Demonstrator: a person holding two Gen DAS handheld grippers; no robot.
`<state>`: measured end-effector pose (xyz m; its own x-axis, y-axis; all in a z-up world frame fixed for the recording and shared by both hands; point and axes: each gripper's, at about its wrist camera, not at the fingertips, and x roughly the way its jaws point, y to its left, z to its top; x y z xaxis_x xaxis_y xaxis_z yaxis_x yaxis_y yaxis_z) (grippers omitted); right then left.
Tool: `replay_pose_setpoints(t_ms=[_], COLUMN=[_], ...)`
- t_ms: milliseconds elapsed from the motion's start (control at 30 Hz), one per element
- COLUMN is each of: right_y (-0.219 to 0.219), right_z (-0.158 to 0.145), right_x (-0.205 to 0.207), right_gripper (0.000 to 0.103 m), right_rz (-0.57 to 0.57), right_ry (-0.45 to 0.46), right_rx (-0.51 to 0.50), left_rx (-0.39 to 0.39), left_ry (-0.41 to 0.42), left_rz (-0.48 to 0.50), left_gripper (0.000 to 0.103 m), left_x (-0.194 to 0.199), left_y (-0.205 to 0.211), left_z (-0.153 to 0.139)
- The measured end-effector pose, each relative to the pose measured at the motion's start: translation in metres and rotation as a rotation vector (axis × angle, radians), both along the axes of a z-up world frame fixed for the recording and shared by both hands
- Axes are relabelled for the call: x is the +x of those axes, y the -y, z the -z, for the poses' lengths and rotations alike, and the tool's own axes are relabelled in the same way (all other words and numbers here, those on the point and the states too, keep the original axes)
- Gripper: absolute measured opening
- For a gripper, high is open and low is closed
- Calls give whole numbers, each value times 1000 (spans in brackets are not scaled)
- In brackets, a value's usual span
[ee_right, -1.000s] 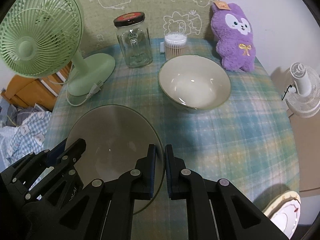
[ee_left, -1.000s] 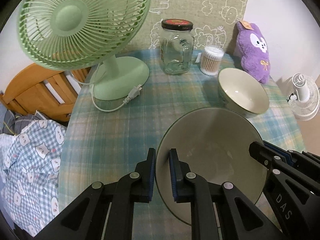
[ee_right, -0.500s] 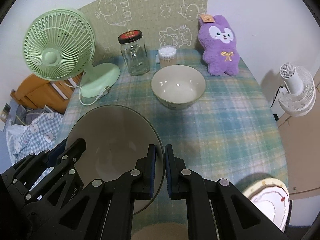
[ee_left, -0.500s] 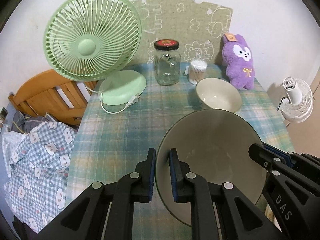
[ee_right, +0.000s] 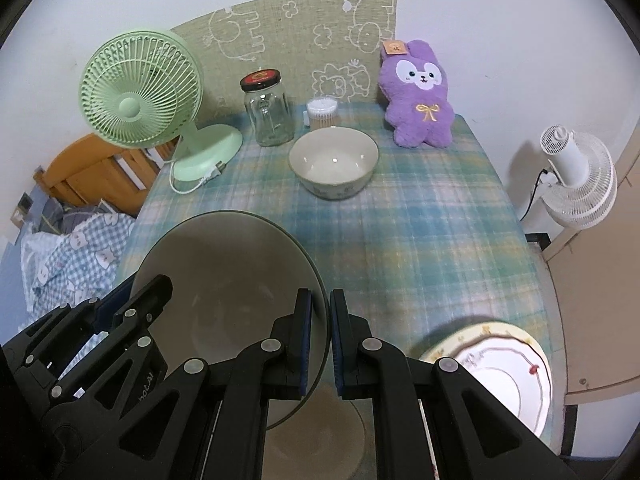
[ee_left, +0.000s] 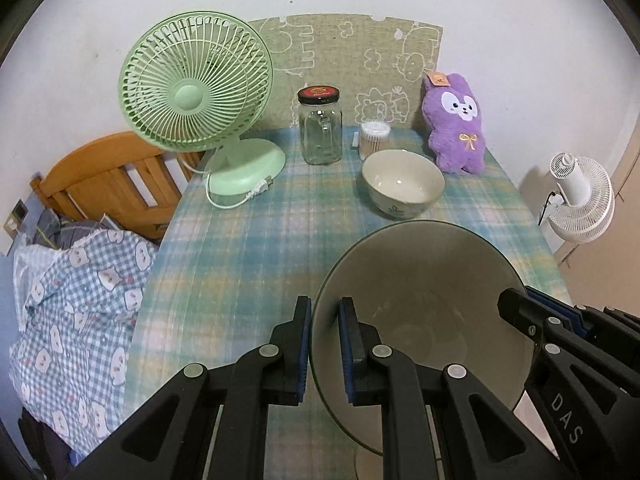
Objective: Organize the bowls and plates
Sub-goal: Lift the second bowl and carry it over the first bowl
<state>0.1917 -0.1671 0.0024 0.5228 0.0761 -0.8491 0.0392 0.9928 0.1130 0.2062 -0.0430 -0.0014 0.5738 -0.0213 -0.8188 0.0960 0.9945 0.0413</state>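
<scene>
Two grippers, left gripper (ee_left: 325, 350) and right gripper (ee_right: 320, 350), are clamped on opposite rims of the big bowl (ee_left: 420, 300); the small bowl (ee_left: 402, 184) sits straight ahead, slightly nearer the right one.

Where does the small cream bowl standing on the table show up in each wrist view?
Left wrist view: small cream bowl right of centre in the upper half, in front of the cotton swab tub.
Right wrist view: same bowl near centre in the upper half, beyond the held large bowl.
Shared landmark: the purple plush rabbit, just right of and behind the bowl in both.
</scene>
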Motion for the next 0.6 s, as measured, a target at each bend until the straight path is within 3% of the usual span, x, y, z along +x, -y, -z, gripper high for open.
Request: replay_pose_setpoints(t_ms=[600], right_y=[14], right_z=[40], right_x=[-62], right_gripper=[12], right_rz=[-50], right_ry=[-83], right_rx=[-22], left_rx=[-11], left_ry=[-87], left_rz=[-42], left_gripper=[11], left_x=[-64], left_y=[13], left_z=[39])
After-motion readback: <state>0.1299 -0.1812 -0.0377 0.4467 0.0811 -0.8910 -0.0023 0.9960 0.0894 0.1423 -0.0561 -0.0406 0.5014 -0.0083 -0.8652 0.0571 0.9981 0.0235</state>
